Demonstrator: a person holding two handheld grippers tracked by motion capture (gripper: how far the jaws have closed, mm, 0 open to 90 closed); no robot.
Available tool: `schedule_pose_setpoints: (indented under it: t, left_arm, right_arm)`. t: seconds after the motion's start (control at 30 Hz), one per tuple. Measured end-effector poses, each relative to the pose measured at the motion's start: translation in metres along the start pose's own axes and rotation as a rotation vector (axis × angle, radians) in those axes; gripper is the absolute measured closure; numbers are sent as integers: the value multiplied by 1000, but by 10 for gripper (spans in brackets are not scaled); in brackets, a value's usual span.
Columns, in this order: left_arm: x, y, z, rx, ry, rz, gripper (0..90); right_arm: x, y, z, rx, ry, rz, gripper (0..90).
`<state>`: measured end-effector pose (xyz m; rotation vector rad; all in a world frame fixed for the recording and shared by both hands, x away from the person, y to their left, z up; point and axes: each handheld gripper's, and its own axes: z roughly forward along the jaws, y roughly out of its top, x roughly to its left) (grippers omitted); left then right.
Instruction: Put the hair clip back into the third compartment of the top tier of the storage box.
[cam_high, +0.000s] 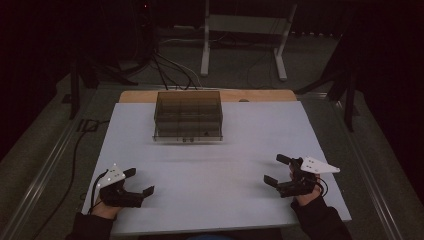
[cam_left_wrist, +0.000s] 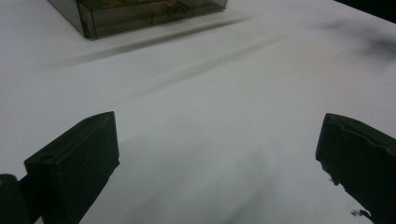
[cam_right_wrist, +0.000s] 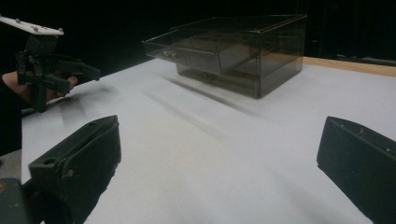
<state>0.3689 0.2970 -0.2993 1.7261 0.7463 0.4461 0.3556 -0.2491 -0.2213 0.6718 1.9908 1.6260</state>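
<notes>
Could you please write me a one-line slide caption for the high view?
Two open grippers, left gripper and right gripper, rest apart on the white table before a smoky transparent drawer box.

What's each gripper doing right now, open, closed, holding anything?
Left gripper: open, holding nothing, above the table.
Right gripper: open, holding nothing, short of the drawer box.

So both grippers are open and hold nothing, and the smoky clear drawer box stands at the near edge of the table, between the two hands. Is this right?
Not fully. The left gripper and the right gripper are indeed open and hold nothing, but the drawer box stands toward the far side of the table, well beyond both hands, not between them. The high view shows this.
</notes>
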Motion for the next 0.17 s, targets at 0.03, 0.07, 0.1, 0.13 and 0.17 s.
schedule_pose_setpoints:
  t: [0.03, 0.07, 0.1, 0.13, 0.17]
  left_arm:
    - [0, 0, 0, -1, 1, -1, 6]
    - [0, 0, 0, 0, 0, -2, 6]
    - [0, 0, 0, 1, 1, -1, 6]
    - [1, 0, 0, 0, 3, 2, 6]
    - [1, 0, 0, -3, 1, 0, 6]
  right_arm:
    - [0, 0, 0, 0, 0, 2, 0]
    - [0, 0, 0, 0, -1, 3, 0]
    - [0, 0, 0, 1, 0, 3, 0]
    - [0, 0, 0, 1, 0, 2, 0]
    - [0, 0, 0, 1, 0, -1, 0]
